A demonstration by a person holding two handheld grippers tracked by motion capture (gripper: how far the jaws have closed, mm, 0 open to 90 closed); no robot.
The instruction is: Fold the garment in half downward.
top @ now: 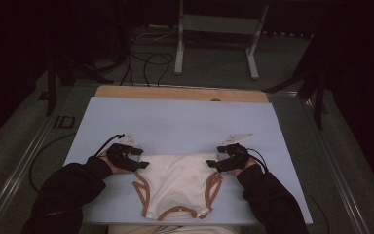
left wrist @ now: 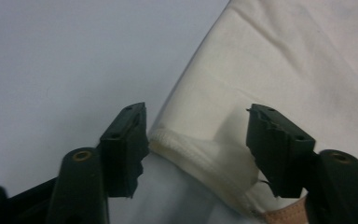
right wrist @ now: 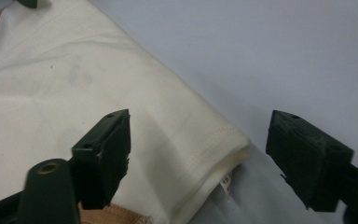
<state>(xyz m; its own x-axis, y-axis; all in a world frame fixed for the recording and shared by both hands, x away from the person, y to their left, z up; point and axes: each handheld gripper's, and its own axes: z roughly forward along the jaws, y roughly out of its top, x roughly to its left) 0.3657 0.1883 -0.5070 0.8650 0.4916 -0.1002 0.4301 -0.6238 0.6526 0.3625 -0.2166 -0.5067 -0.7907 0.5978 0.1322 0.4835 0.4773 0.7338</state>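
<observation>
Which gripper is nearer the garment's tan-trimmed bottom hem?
Neither clearly. The left gripper sits at the garment's upper left corner, the right gripper at its upper right, both about equally far from the bottom hem.

Between the two black jaws of the left gripper (left wrist: 196,140) lies a corner of the cream-white garment (top: 177,183), plain and without print, its stitched hem the same cream. Just below that gripper's right-hand jaw a strip of tan trim (left wrist: 284,215) shows. The right gripper (right wrist: 198,154) is black too; the cloth between its jaws is the same pale cream, with tan trim beneath its left-hand jaw. Beyond both tools the table cover (top: 185,117) is a flat pale lavender-blue. Behind the grippers, the person's sleeves (top: 70,187) are black.
</observation>
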